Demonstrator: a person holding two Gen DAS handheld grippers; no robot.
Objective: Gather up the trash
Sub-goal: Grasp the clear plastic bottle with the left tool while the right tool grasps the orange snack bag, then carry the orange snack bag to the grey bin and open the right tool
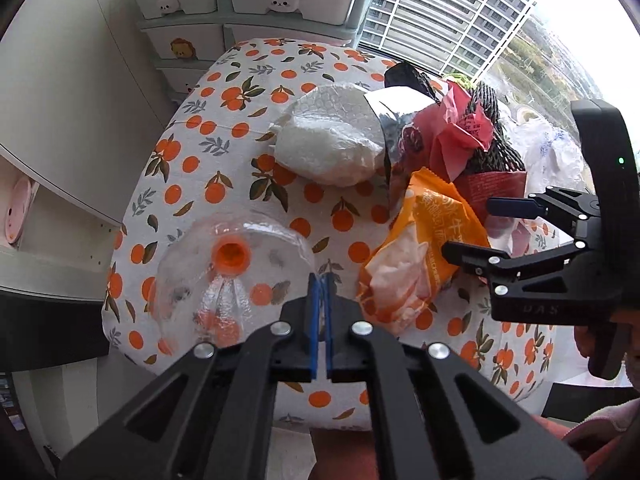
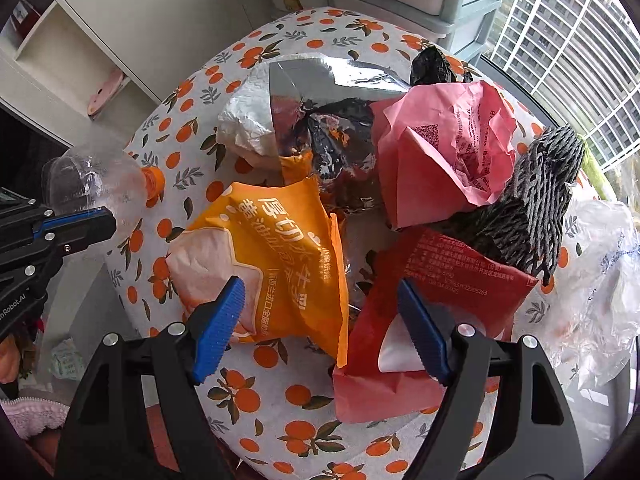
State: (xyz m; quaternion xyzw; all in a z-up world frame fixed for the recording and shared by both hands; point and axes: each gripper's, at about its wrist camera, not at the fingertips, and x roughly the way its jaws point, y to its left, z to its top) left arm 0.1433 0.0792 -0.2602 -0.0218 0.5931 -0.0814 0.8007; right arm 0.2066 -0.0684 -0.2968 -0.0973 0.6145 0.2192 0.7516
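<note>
Over the worktop: left gripper pinching a clear bottle thinly, liable to slip; right gripper spread wide above an orange wrapper.

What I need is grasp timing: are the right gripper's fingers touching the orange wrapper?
Cannot tell. In the right wrist view the right gripper stands open, one of its fingers overlapping the orange wrapper; neither view shows contact or a gap plainly.

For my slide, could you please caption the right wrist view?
Open right claw above the orange snack bag and red packet.
</note>
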